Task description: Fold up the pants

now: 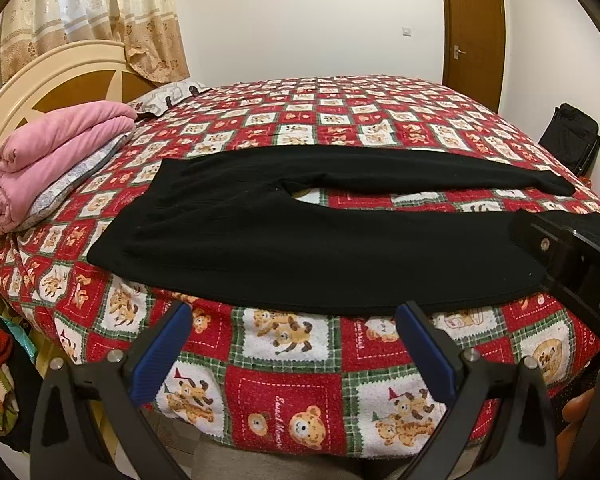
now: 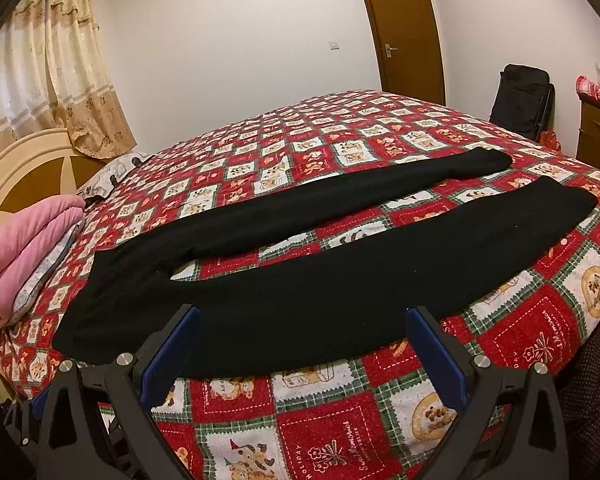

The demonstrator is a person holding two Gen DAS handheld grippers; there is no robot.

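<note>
We see the black pants (image 2: 300, 280) spread flat on the teddy-bear bedspread (image 1: 300, 392), legs apart, waist toward the pink blanket (image 1: 56, 152). Our left gripper (image 1: 294, 312) and right gripper (image 2: 302, 316) hover near the closer leg, jaws apart, holding nothing.

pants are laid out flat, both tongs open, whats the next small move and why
Probably lower the right tongs onto the near leg of the black pants and close on its edge. Both legs lie spread apart and unfolded on the bedspread, and neither the right nor the left tongs hold any cloth yet.
</note>
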